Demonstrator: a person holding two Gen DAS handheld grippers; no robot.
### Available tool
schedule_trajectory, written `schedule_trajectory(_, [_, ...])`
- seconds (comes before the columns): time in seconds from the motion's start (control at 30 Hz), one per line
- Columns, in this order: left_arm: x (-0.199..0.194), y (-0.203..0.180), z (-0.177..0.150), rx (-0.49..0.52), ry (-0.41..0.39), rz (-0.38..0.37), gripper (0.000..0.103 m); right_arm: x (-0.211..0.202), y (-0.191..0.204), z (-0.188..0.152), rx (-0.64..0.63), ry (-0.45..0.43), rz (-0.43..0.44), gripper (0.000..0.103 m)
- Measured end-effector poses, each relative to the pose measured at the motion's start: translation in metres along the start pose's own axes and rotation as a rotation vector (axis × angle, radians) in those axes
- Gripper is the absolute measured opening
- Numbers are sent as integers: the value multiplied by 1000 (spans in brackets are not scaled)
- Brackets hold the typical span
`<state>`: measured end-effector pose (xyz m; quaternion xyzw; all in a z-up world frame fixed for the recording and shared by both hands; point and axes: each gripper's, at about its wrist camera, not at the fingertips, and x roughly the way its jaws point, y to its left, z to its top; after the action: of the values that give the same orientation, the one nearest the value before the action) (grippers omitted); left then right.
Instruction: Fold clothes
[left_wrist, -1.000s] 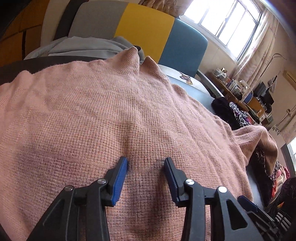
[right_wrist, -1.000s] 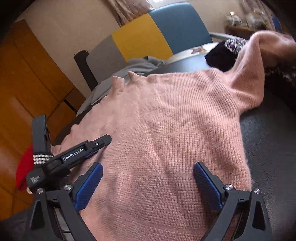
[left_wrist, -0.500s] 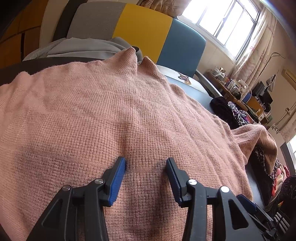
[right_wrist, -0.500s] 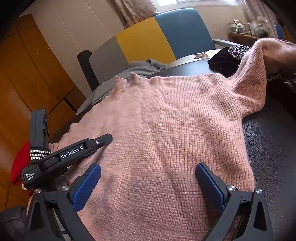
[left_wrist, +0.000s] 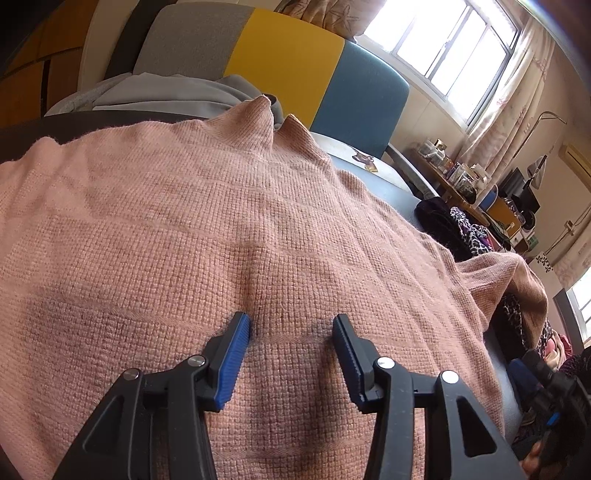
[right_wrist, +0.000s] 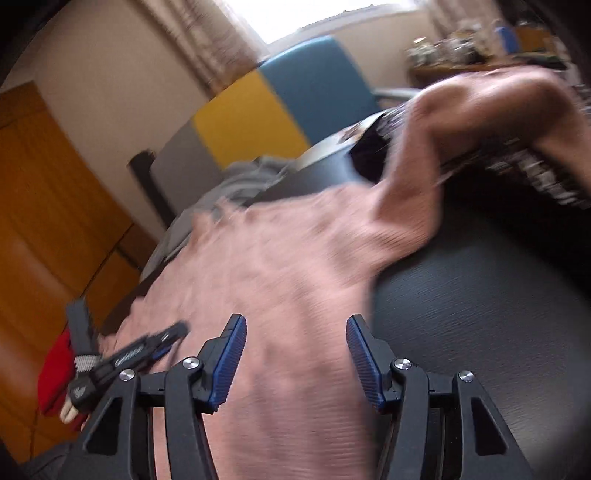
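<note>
A pink knitted sweater (left_wrist: 221, 221) lies spread on the dark table, neck pointing away toward the chair. My left gripper (left_wrist: 291, 325) rests its blue pads on the sweater's body with the jaws apart, a low ridge of knit between them and nothing pinched. In the blurred right wrist view, my right gripper (right_wrist: 295, 325) hovers over the sweater (right_wrist: 288, 258) near its right edge. Its jaws are closing with fabric lying between them, and the pads are not pressing on it. The left gripper (right_wrist: 140, 350) shows at lower left. One sleeve (right_wrist: 480, 99) is draped up over a clothes pile.
A grey, yellow and blue chair back (left_wrist: 288, 66) stands behind the table, with a grey garment (left_wrist: 166, 92) in front of it. Dark and leopard-print clothes (left_wrist: 458, 225) are heaped at the right. Bare dark table (right_wrist: 480, 295) lies right of the sweater. A red cloth (right_wrist: 55, 369) is at far left.
The right gripper's jaws have narrowed from wide open, and it has swung quickly toward the sweater's right edge, blurring its view. The left gripper has stayed put.
</note>
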<state>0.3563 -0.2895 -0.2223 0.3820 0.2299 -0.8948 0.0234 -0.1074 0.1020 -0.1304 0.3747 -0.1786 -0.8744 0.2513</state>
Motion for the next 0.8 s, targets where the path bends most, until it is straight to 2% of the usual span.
schedule_trajectory(0.1, [0,0,1,-1,2,-6,48,-23,-32,18,51,-43,-55,59])
schedule_trajectory(0.23, [-4,2,7,-14,44,-36,48,-12,-39,33,103,13,19,62])
schedule_trajectory(0.3, [-12,8,16,-22,35,-60,48,7,-18,38,51,45,71,63])
schedule_trajectory(0.47, [-27,35,62,5,-57,43,48,88,74,59,-192,141,194,62])
schedule_trajectory(0.57, [-14,50,93,24,-76,70,48,143,119,73,-306,173,230,62])
schedule_trajectory(0.67, [11,54,121,93,-74,93,48,198,143,84,-362,202,205,62])
schedule_trajectory(0.8, [52,70,146,146,-77,184,48,259,151,94,-408,273,149,62])
